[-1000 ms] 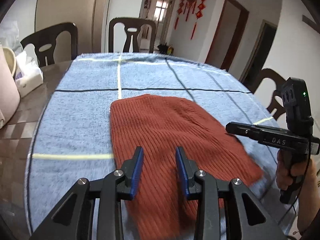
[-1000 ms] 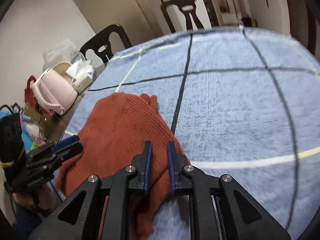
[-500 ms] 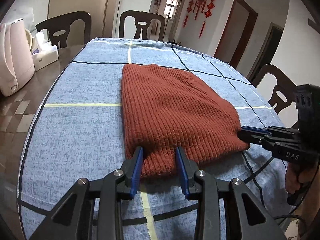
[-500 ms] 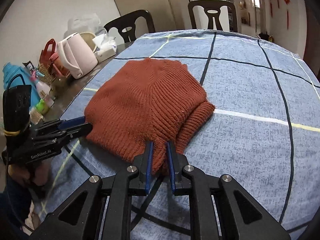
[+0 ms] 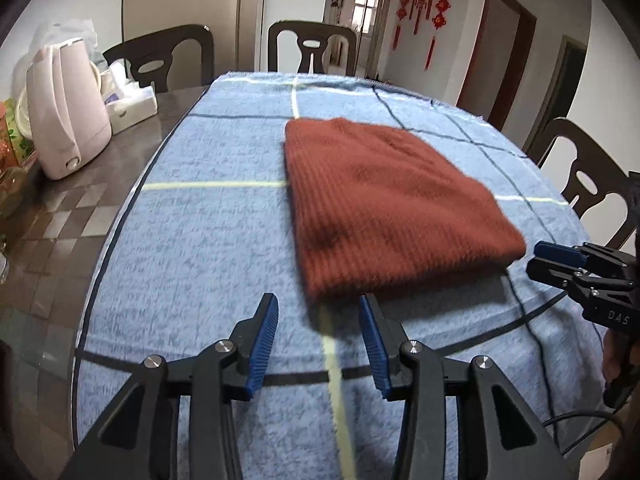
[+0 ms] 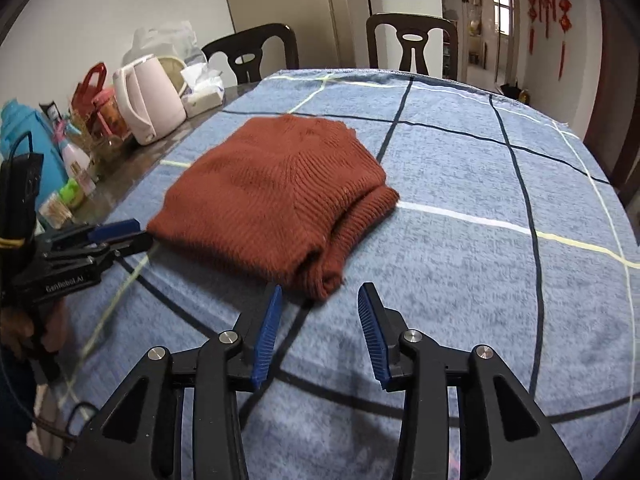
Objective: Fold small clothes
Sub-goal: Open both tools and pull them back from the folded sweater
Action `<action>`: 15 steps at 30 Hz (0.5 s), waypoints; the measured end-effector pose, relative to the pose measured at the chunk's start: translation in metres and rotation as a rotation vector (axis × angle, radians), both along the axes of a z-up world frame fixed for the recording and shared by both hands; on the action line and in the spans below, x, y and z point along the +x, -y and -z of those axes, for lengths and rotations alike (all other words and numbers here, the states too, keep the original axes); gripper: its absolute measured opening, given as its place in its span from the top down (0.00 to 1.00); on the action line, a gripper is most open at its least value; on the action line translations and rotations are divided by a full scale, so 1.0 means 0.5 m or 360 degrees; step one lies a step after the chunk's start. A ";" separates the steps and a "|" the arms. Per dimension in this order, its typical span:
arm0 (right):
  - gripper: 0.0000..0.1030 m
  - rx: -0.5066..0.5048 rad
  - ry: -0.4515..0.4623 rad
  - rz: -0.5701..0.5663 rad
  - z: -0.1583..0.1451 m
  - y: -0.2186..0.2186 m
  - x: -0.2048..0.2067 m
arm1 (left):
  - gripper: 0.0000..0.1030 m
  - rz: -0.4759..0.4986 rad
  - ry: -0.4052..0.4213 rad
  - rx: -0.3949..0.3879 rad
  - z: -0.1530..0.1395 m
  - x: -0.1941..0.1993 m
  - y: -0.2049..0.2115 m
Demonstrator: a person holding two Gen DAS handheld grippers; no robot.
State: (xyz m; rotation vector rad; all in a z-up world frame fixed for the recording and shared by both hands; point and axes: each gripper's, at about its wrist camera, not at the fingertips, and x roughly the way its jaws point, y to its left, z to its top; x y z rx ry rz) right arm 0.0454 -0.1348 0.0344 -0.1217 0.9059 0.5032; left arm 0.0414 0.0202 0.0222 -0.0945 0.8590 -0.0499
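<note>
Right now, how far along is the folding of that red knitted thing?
Mostly done, it seems: the rust-red sweater lies doubled in a thick bundle on the blue blanket. Both the left gripper and right gripper are opening just short of its near edge, nothing between their jaws. Perhaps only tidying or another fold remains.

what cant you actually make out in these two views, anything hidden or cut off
- What garment the folded red-brown knit is: the folds hide its shape in both views.
- The cloth under it: covered by the knit.
- Knit's weave, left wrist view: motion-blurred.
- Small bottles and jars left of the pink kettle: too small to read; left wrist frame edge crops them.
- The person: only a hand, cut off at the right wrist view's edge.
</note>
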 end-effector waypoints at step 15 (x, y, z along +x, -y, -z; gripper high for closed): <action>0.51 -0.0174 0.0022 0.0024 0.050 -0.005 -0.005 | 0.39 0.0033 -0.0053 0.0141 0.026 0.002 0.014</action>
